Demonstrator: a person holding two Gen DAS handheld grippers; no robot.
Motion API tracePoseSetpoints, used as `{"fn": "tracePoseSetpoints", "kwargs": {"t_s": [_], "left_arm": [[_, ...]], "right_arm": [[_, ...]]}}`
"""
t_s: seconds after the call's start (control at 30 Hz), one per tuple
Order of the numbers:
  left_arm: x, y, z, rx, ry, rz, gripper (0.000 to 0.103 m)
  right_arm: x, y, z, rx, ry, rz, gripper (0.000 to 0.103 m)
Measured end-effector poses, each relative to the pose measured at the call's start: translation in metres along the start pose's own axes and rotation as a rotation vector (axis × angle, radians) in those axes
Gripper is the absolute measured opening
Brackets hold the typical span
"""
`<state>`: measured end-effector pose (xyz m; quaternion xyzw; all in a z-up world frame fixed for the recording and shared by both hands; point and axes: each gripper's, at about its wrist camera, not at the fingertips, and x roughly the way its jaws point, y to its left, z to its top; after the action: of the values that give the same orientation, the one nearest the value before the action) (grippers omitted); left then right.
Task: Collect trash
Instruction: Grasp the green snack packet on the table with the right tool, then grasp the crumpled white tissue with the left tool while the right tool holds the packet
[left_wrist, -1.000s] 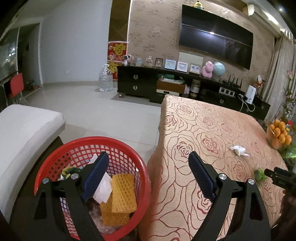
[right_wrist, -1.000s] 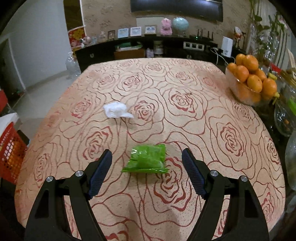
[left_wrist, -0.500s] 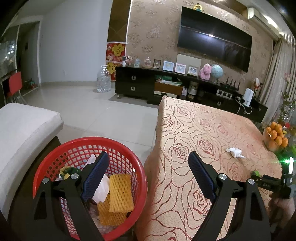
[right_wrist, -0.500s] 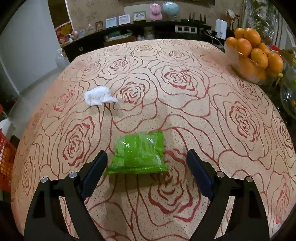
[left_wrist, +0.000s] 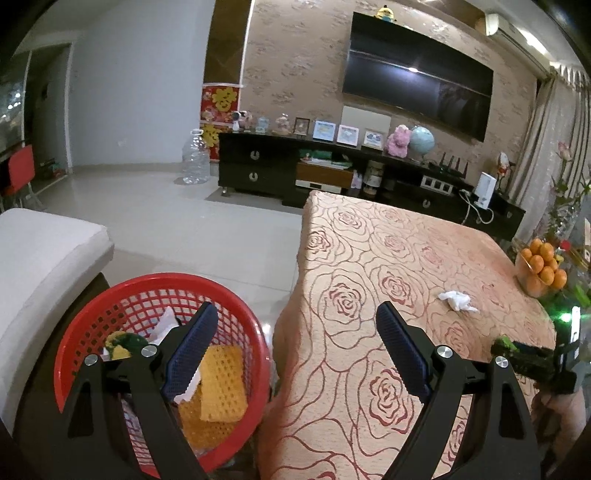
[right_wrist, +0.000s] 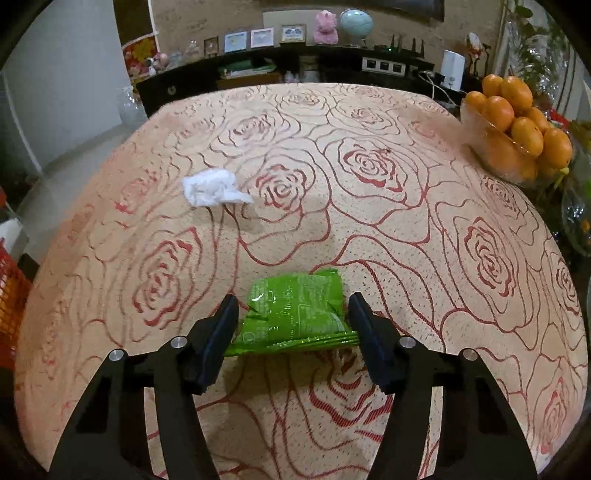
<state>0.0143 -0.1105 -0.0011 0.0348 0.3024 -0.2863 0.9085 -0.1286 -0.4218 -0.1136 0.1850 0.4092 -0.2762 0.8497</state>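
The left gripper is held level with its 2 fingers spread wide, nothing between the blue ribbed pads. The right gripper is low and angled downward, its 2 fingers drawn in partway, each lying just beside an edge of a green packet; whether the pads press it cannot be told. In the left wrist view the right gripper appears at the far right with a bit of the person's hand beneath it.

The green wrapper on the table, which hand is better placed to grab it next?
Right. The right tongs already straddle the green wrapper, one finger at each side. The left tongs hang open over the red basket, off the table's edge.
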Motion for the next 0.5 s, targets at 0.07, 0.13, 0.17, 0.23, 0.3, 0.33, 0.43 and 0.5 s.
{"fn": "tracePoseSetpoints", "kwargs": {"t_s": [0.07,0.13,0.17,0.23,0.3,0.33,0.43,0.5], "left_arm": [[0.003,-0.006,0.001,0.016,0.009,-0.007,0.084],[0.006,-0.013,0.003,0.030,0.018,-0.021,0.084],[0.008,-0.016,0.004,0.036,0.021,-0.027,0.084],[0.014,-0.026,0.008,0.057,0.030,-0.043,0.084],[0.021,-0.036,0.012,0.081,0.043,-0.058,0.084],[0.027,-0.044,0.014,0.103,0.052,-0.067,0.084],[0.046,-0.072,0.021,0.182,0.073,-0.093,0.084],[0.063,-0.092,0.025,0.223,0.097,-0.124,0.084]], "right_arm": [[-0.011,0.000,0.006,0.002,-0.025,0.014,0.060],[-0.021,-0.001,0.013,-0.002,-0.045,0.026,0.060],[-0.025,-0.001,0.017,-0.007,-0.053,0.032,0.060],[-0.028,-0.002,0.026,-0.013,-0.060,0.038,0.060],[-0.029,-0.003,0.039,-0.022,-0.070,0.053,0.060],[-0.029,-0.003,0.044,-0.026,-0.073,0.056,0.060],[-0.030,-0.005,0.059,-0.042,-0.096,0.072,0.060],[-0.031,-0.008,0.062,-0.035,-0.104,0.087,0.060]]}}
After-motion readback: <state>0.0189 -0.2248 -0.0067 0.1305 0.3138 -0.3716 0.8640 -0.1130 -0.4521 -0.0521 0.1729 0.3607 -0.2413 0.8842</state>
